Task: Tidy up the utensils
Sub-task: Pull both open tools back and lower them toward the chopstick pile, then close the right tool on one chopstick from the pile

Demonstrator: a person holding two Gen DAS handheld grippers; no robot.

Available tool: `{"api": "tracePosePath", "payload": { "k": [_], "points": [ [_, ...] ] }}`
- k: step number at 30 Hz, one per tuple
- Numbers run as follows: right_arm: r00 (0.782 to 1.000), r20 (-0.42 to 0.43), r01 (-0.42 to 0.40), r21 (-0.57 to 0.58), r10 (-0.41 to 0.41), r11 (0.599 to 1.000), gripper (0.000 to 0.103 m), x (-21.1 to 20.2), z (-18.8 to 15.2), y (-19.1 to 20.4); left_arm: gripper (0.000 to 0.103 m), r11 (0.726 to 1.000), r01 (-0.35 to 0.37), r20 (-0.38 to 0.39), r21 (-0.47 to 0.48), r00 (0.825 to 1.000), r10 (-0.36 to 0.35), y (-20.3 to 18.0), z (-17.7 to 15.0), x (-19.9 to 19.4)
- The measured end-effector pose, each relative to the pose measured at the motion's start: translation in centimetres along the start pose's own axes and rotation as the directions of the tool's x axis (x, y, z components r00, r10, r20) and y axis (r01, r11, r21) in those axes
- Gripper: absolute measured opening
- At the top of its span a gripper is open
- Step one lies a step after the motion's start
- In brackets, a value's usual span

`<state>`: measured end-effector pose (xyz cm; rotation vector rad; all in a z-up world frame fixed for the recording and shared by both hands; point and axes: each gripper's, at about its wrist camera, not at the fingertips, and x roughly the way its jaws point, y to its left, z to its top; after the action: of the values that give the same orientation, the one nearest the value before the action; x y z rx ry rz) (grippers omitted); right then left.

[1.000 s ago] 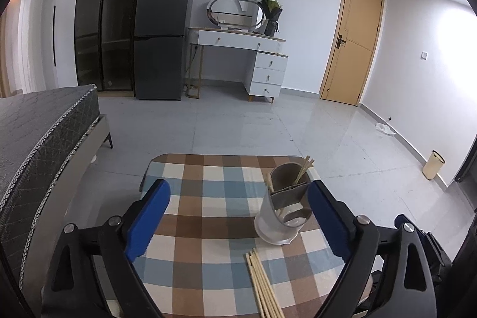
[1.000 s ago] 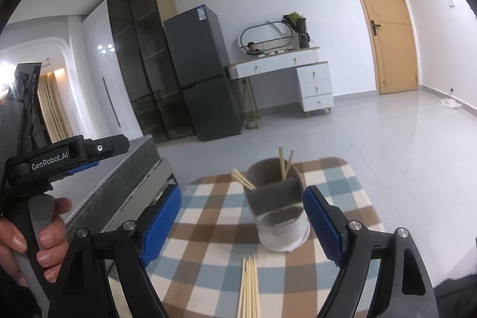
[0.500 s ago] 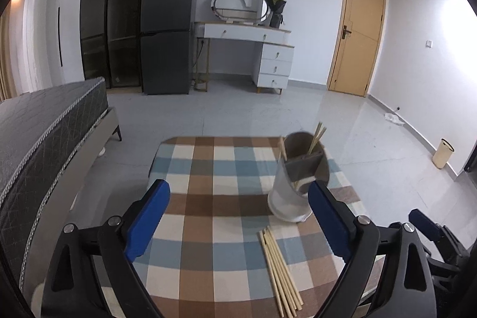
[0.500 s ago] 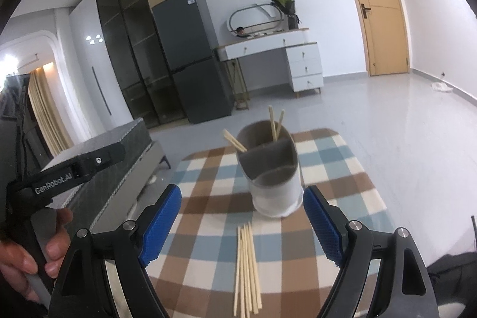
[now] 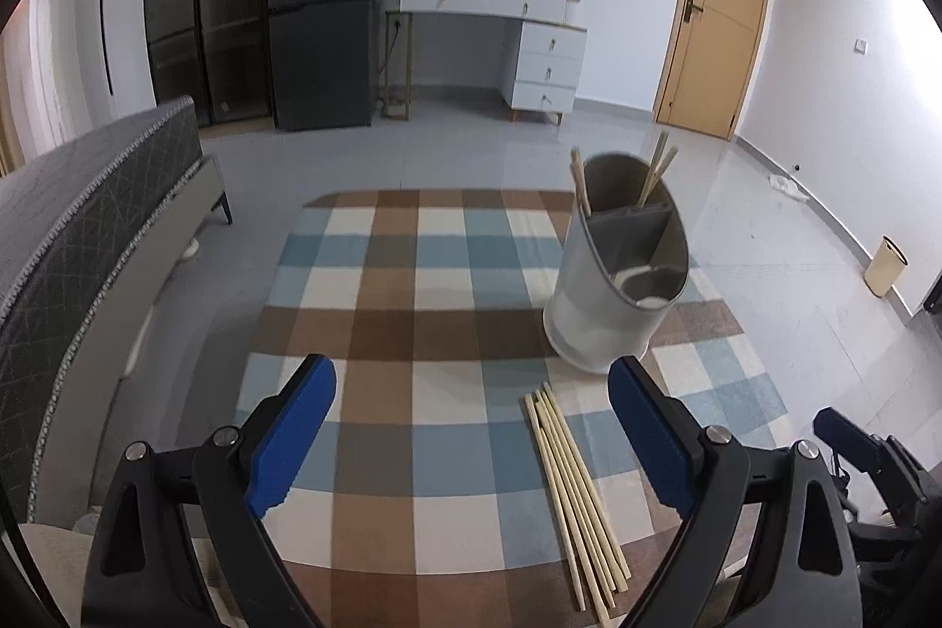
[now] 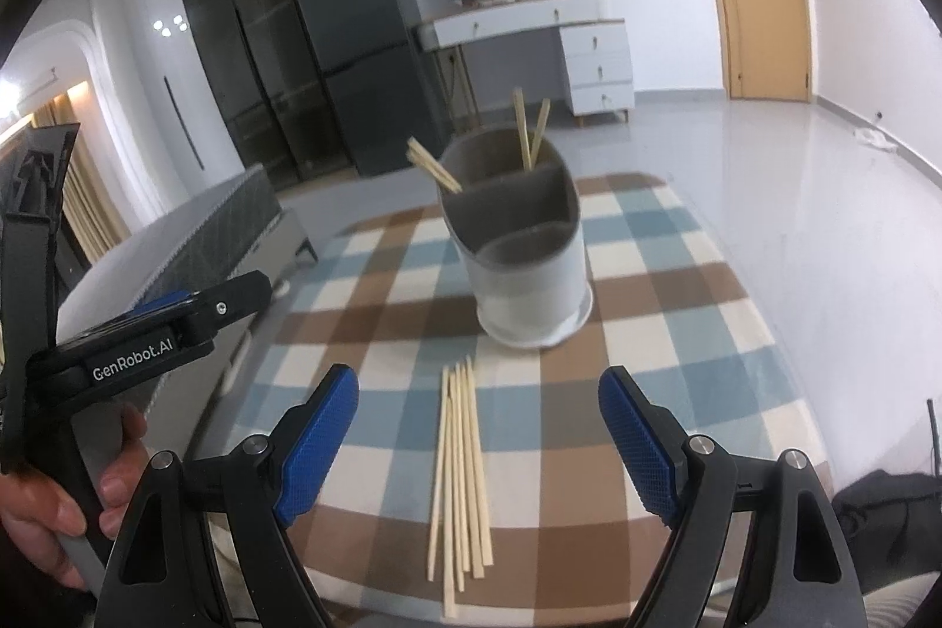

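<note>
Left tongs [image 5: 471, 428]: jaws wide apart, empty, tilted down over the near part of the counter [image 5: 382, 286].
Right tongs [image 6: 478, 428]: jaws wide apart, empty.
Loose chopsticks [image 6: 462, 463]: a bundle lying flat on the checked cloth near the counter's front edge — in the right wrist view between the two blue pads and just beyond them; in the left wrist view [image 5: 574, 487] just inside the right-hand pad.
Utensil holder [image 6: 524, 245]: upright, divided into compartments, just beyond the bundle's far tips.
Chopsticks in holder [image 6: 527, 133]: two pairs standing in the far compartments.
Hand [image 6: 53, 504]: at the left edge, gripping the left tongs' handle.
</note>
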<state>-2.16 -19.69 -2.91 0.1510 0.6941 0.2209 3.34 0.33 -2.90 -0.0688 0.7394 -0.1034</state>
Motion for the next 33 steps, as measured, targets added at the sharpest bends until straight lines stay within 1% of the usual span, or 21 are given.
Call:
{"api": "tracePosePath", "payload": {
  "k": [4,8,10,12,14,16,17,19,23,25,28,31,32,33],
  "points": [
    [0.997,-0.07,0.018,-0.011,-0.018,1.0,0.082,2.4,-0.6,0.0,0.091,1.0,-0.008,-0.03,-0.004,1.0,0.007,0.2,-0.4,1.8],
    [0.989,-0.141,0.036,-0.017,-0.038,0.999,0.08,4.9,-0.9,-0.3,0.091,0.999,-0.046,-0.077,-0.008,0.996,0.046,1.0,-1.0,3.9],
    [0.983,-0.175,0.044,-0.022,-0.047,0.999,0.079,6.2,-0.9,-0.5,0.091,0.997,-0.065,-0.12,-0.033,0.991,0.061,1.8,-1.1,5.0],
    [0.976,-0.21,0.055,-0.031,-0.06,0.998,0.078,7.4,-0.6,-0.7,0.091,0.996,-0.071,-0.144,-0.057,0.988,0.062,2.5,-1.0,5.9],
    [0.964,-0.259,0.057,-0.051,-0.068,0.997,0.077,9.1,-0.1,-0.8,0.091,0.993,-0.091,-0.163,-0.069,0.984,0.079,3.0,-1.1,6.7],
    [0.952,-0.3,0.042,-0.078,-0.063,0.996,0.072,10.7,0.3,-0.8,0.091,0.991,-0.107,-0.188,-0.082,0.978,0.09,3.3,-1.1,7.4],
    [0.942,-0.33,0.033,-0.098,-0.064,0.995,0.07,11.8,0.5,-0.7,0.091,0.989,-0.109,-0.2,-0.096,0.976,0.088,3.6,-1.2,7.7],
    [0.925,-0.375,0.005,-0.134,-0.056,0.991,0.06,13.6,0.5,-0.3,0.091,0.987,-0.116,-0.219,-0.11,0.972,0.09,3.9,-1.1,8.2],
    [0.909,-0.411,-0.02,-0.205,-0.068,0.979,0.056,16.1,-0.2,0.5,0.091,0.982,-0.138,-0.252,-0.126,0.962,0.103,4.5,-1.4,8.9],
    [0.9,-0.43,-0.033,-0.228,-0.07,0.973,0.048,17.1,-0.7,0.9,0.091,0.98,-0.143,-0.276,-0.139,0.956,0.1,4.9,-1.6,9.4],
    [0.873,-0.478,-0.025,-0.244,-0.098,0.969,0.04,18.2,-1.9,1.1,0.091,0.977,-0.143,-0.312,-0.16,0.946,0.088,5.4,-1.8,10.1],
    [0.867,-0.483,-0.016,-0.268,-0.12,0.963,0.039,18.3,-2.6,1.2,0.091,0.978,-0.15,-0.317,-0.144,0.943,0.098,5.4,-1.9,10.3],
    [0.869,-0.481,-0.022,-0.271,-0.116,0.962,0.039,18.2,-2.6,1.3,0.091,0.978,-0.16,-0.321,-0.134,0.941,0.11,5.2,-2.0,10.5],
    [0.871,-0.478,-0.022,-0.276,-0.118,0.961,0.037,18.2,-2.7,1.3,0.091,0.978,-0.16,-0.327,-0.134,0.939,0.109,5.2,-2.1,10.6]
  ]
}}
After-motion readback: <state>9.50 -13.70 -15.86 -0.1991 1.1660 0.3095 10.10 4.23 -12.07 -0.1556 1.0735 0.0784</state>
